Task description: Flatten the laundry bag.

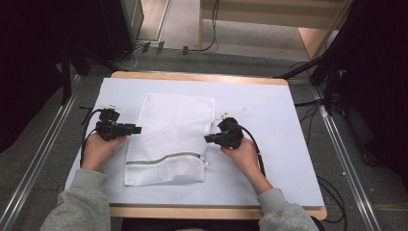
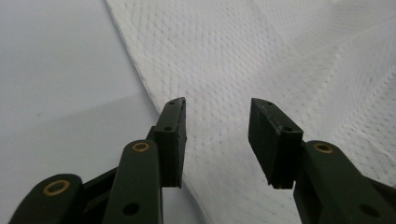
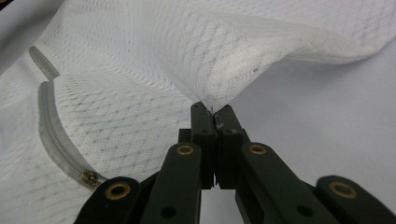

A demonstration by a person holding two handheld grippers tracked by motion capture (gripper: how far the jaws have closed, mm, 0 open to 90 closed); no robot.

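Lying on the worktop: a white mesh laundry bag (image 1: 169, 139) spread flat on the pale sheet that covers the worktop (image 1: 284, 120), roughly in the middle, long side running away from the person.
Zipper: a grey zipper (image 1: 166, 158) curves across the bag near its near end; in the right gripper view its metal pull (image 3: 89, 178) sits at the lower left, the zip closed along what shows.
Left tongs: the left tongs (image 1: 136, 129) are held at the bag's left edge, pointing across toward it. In the left gripper view (image 2: 217, 140) the jaws stand apart with mesh and the bag's hemmed edge below the gap; nothing is pinched, so they are released.
Right tongs: the right tongs (image 1: 208, 139) meet the bag's right edge, just above the zipper's end. In the right gripper view (image 3: 214, 114) the jaws are clenched together on the edge of the mesh, and the fabric rises from the tips in a small peak off the sheet.
Hands: the left hand (image 1: 100, 147) and right hand (image 1: 243, 153) each grip a tool body, grey sleeves coming in from the near side.
Gap between tools: well apart, with the bag's width between them.
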